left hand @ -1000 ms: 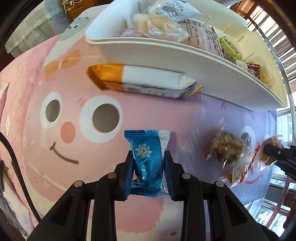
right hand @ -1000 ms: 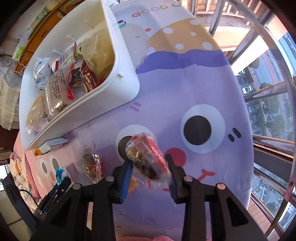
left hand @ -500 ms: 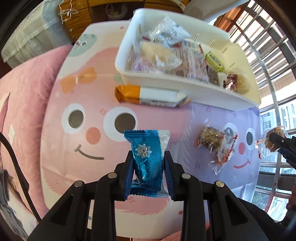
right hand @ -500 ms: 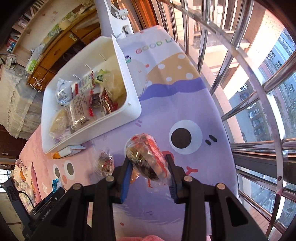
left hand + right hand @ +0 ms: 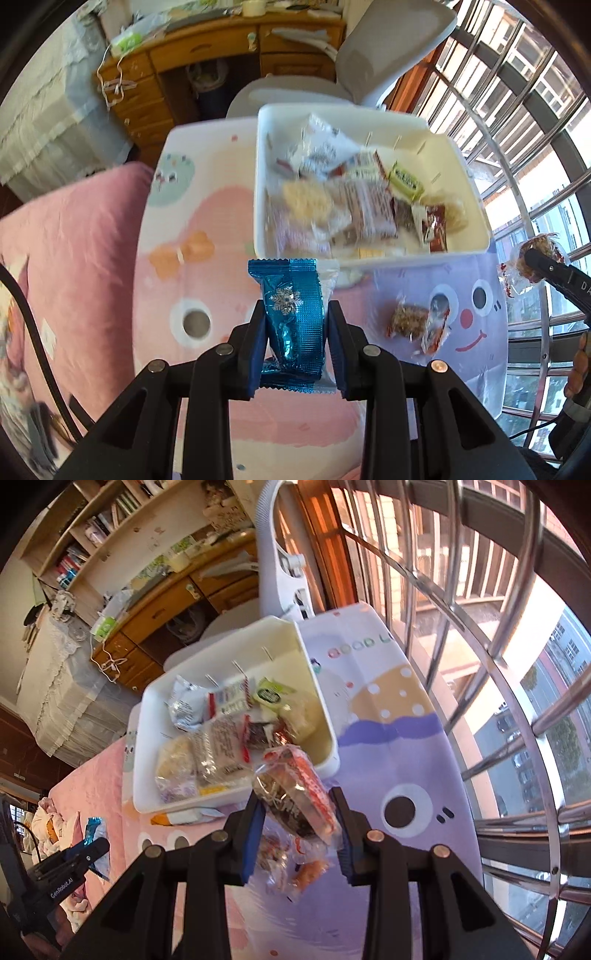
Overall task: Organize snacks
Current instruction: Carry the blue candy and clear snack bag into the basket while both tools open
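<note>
Blue crinkled foil snack packet (image 5: 295, 314) is sitting pinched mid-body in the left tool (image 5: 295, 332), above the desk. Right tool (image 5: 297, 812) is clamping a clear-wrapped brown snack (image 5: 295, 794) near the white plastic bin (image 5: 147, 753). Both are looking light, slippery, crushable; mid-body holds suiting.

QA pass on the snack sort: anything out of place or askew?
Yes. An orange-and-white bar lies on the cloth against the tray, and clear-wrapped snacks sit loose nearby. In the tray, packets are heaped unevenly.

blue foil snack (image 5: 295, 317) upright in left claw (image 5: 296, 347); clear-wrapped brown snack (image 5: 295, 797) tilted in right claw (image 5: 298, 829).
</note>
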`<state>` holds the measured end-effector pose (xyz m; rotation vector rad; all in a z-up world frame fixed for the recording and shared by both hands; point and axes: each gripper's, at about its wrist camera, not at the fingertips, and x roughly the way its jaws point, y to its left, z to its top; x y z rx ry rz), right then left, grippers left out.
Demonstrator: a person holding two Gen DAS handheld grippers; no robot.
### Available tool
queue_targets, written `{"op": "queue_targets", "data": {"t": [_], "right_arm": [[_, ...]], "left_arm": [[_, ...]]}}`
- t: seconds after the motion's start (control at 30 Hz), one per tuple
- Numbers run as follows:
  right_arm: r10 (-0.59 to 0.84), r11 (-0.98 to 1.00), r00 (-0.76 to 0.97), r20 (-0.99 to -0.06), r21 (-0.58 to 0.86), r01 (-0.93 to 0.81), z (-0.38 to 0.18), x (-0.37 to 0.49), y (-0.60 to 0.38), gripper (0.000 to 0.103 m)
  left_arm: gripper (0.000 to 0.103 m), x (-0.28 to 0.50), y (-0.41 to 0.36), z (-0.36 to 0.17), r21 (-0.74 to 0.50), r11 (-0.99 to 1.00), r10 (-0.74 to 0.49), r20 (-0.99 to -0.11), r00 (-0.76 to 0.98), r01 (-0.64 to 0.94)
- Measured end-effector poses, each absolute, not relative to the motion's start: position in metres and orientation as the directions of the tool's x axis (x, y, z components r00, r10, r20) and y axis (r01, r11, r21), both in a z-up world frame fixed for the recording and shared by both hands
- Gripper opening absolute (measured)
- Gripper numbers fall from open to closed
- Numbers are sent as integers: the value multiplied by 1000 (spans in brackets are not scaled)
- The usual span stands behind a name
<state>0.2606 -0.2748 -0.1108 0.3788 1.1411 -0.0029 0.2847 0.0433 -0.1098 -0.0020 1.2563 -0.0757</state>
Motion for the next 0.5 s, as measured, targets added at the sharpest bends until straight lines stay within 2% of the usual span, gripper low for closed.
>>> {"op": "queue_targets", "data": {"t": [0.33, 0.5], "right_arm": [[215, 943, 496, -841, 311, 119, -100, 295, -241, 35], [223, 947, 517, -827, 309, 85, -97, 309, -226, 35]], "left_arm": [[29, 339, 48, -83, -26, 991, -75, -917, 391, 130], [29, 362, 42, -76, -47, 980, -128, -895, 428, 193]]}}
